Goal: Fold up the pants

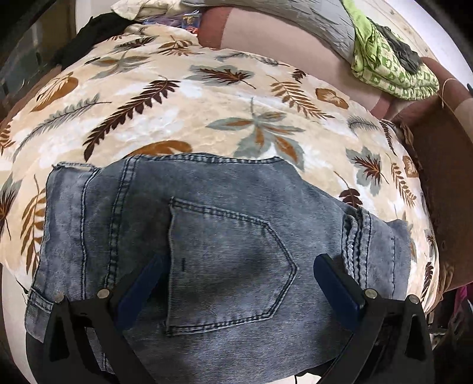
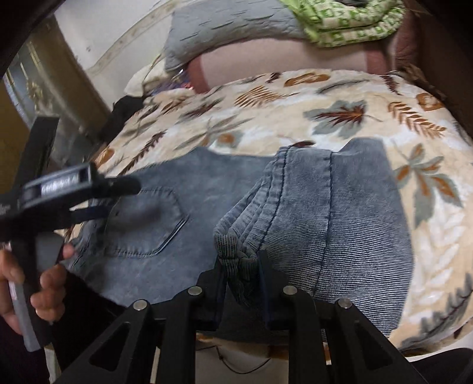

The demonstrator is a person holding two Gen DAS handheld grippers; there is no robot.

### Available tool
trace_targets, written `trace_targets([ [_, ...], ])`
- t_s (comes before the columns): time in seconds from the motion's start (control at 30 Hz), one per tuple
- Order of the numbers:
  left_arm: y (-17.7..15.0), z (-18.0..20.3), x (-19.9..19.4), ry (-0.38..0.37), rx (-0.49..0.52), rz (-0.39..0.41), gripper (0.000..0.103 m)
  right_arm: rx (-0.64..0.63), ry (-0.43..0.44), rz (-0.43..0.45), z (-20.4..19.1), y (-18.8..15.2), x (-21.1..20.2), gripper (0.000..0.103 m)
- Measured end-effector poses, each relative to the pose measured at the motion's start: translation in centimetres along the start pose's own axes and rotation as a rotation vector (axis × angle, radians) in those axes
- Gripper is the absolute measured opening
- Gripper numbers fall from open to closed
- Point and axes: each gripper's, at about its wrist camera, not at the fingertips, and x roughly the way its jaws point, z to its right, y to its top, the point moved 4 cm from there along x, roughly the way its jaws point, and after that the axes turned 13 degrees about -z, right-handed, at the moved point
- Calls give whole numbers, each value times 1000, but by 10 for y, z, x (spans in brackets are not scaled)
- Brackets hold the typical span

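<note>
Grey-blue jeans lie partly folded on a leaf-patterned bedspread, back pocket facing up. My left gripper hovers open just above the pocket, one finger on each side of it, holding nothing. In the right wrist view the jeans show a bunched stack of folded leg edges. My right gripper is shut on that bunched denim fold at the near edge. The left gripper shows there at the left, held by a hand over the pocket.
A grey pillow and a green patterned cloth lie at the head of the bed. A dark garment sits at the far left corner. A brown bed frame runs along the right side.
</note>
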Motion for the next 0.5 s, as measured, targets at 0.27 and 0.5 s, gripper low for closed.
trace_targets([
  [0.27,-6,23,3,30,76,-1,103,-1,140,-151,6,-13,17,61],
  [0.5,-4,65,6,45,194,5,103,-1,326,-47,42,-17,-41,64],
])
